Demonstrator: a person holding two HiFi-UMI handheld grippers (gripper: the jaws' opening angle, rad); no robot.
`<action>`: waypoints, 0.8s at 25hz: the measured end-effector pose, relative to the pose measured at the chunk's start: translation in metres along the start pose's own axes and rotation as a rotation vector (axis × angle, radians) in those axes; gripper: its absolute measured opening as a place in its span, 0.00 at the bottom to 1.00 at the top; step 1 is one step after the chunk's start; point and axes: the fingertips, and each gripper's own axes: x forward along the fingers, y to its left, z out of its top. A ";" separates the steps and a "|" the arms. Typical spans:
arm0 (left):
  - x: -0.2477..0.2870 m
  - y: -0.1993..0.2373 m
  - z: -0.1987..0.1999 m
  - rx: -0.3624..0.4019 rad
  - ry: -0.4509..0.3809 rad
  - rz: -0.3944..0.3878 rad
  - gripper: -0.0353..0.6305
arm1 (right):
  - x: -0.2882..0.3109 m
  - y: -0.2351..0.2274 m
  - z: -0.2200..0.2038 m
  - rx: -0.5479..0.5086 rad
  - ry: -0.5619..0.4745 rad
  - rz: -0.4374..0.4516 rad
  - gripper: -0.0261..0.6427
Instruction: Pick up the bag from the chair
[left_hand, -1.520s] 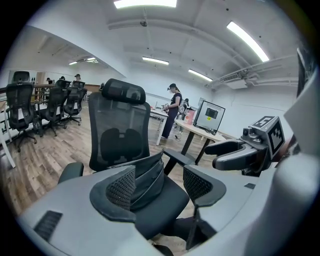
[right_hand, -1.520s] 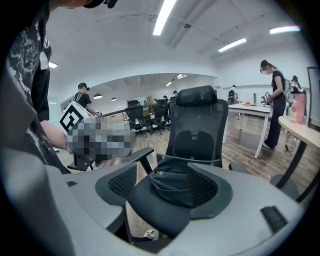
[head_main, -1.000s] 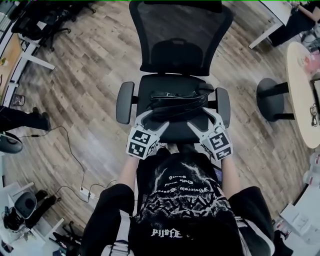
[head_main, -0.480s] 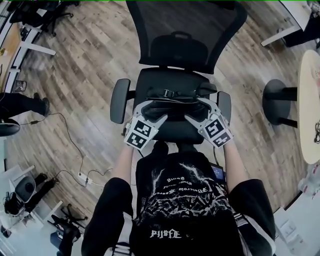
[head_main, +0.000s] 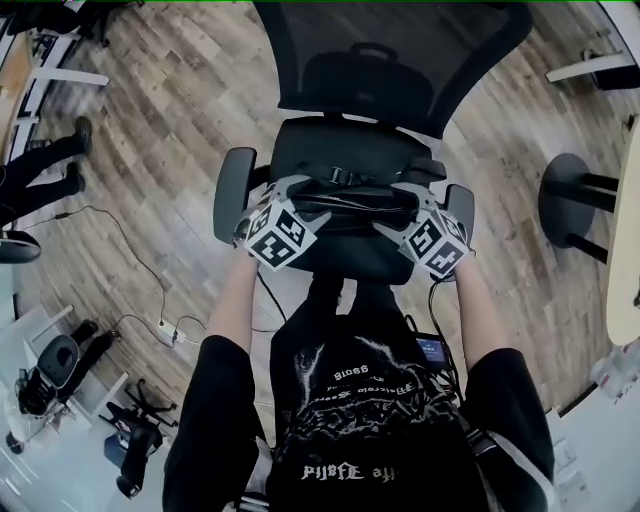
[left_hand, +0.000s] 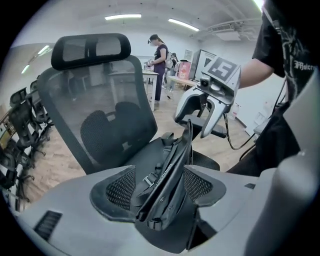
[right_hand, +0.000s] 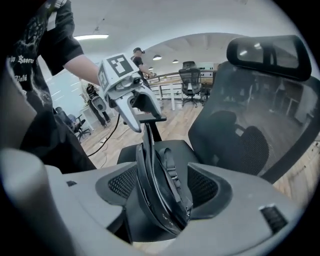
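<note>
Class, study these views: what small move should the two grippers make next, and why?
Probably raise both together, level: the left gripper and right gripper each have jaws shut on one end of the bag, not yet clear of the chair seat.

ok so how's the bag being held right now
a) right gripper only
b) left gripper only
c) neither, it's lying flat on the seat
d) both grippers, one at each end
D: the bag sits clamped between the jaws in each gripper view, and the head view shows the left gripper and the right gripper at its opposite ends.
</note>
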 end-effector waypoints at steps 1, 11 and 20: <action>0.005 0.001 -0.003 0.005 0.014 -0.021 0.51 | 0.005 -0.001 -0.002 -0.008 0.012 0.018 0.51; 0.042 0.023 -0.056 0.036 0.184 -0.099 0.51 | 0.048 -0.002 -0.038 -0.085 0.140 0.129 0.51; 0.061 -0.003 -0.092 -0.021 0.311 -0.326 0.51 | 0.061 -0.017 -0.057 -0.080 0.174 0.109 0.49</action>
